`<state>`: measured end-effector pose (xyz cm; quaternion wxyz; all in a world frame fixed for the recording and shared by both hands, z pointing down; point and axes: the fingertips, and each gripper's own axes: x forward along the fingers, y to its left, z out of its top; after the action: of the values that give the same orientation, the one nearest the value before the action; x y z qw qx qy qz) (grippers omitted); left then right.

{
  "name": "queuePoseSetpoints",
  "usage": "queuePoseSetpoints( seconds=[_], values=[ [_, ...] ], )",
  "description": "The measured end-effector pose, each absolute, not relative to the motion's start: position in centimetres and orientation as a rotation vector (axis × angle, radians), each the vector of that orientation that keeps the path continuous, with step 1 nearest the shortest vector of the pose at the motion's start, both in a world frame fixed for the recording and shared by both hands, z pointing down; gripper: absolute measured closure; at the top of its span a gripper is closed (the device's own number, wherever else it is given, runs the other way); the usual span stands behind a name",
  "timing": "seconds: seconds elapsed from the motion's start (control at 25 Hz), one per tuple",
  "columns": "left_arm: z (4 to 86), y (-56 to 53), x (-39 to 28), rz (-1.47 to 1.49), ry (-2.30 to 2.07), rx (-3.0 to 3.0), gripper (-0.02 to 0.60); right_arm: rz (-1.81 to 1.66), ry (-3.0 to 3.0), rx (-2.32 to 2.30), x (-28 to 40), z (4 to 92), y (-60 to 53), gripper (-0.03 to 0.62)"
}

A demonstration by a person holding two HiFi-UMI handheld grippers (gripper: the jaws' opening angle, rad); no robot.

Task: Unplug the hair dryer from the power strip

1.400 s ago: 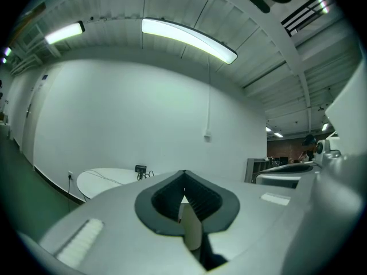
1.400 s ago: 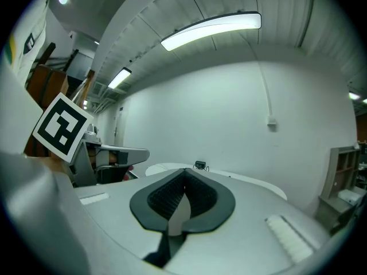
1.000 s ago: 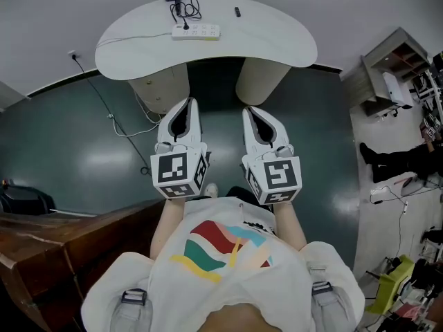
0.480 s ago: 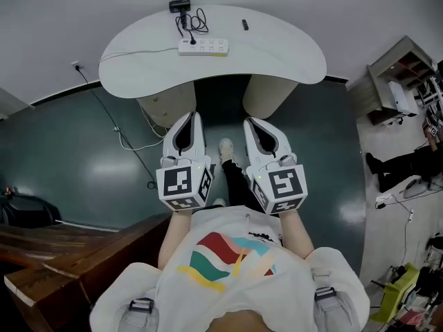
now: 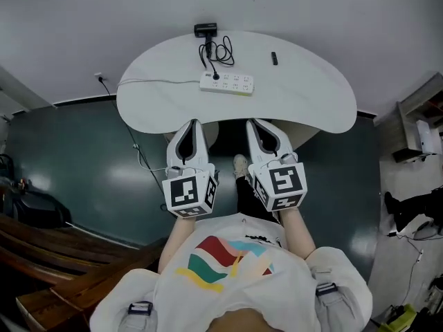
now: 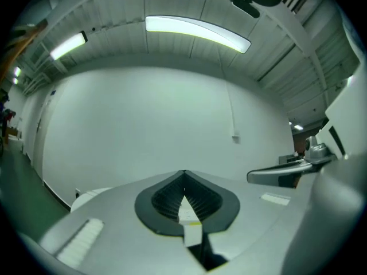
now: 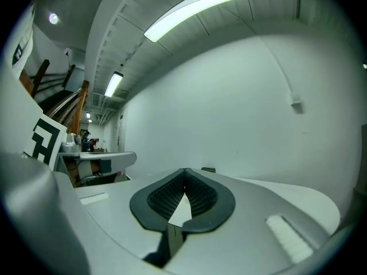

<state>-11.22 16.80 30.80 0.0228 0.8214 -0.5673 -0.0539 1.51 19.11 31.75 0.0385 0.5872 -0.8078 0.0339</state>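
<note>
A white power strip [image 5: 227,83] lies on the far half of a curved white table [image 5: 311,109]. A black plug [image 5: 215,76] sits in its left end. Its black cord [image 5: 220,49] coils back to a black hair dryer [image 5: 205,29] at the table's far edge. My left gripper [image 5: 193,123] and right gripper [image 5: 253,123] are held side by side at the table's near edge, well short of the strip. Both are shut and hold nothing. In the left gripper view [image 6: 184,173] and the right gripper view [image 7: 184,171] the jaws meet against a bare white wall.
A small black object [image 5: 274,58] lies on the table right of the strip. The strip's white lead [image 5: 156,82] runs left off the table toward a wall socket [image 5: 101,78]. A loose cable [image 5: 142,159] trails over the dark green floor. Wooden furniture [image 5: 62,254] stands at the left.
The table has come closer and now reaches the gripper tips; both grippers travelled forward toward it with the person. Both stayed shut.
</note>
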Motion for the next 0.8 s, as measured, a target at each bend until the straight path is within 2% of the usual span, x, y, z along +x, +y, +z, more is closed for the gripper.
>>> queuePoseSetpoints(
  seconds=[0.44,0.8],
  values=[
    [30.3,-5.3,-8.2,-0.139,-1.918,2.446,0.581,0.084,-2.474,1.59,6.3,33.8,-4.6,0.582],
    [34.2,-13.0,-6.7,-0.016,-1.845,2.379,0.581,0.267,-2.49,1.56,7.4,36.6,-11.8,0.582]
  ],
)
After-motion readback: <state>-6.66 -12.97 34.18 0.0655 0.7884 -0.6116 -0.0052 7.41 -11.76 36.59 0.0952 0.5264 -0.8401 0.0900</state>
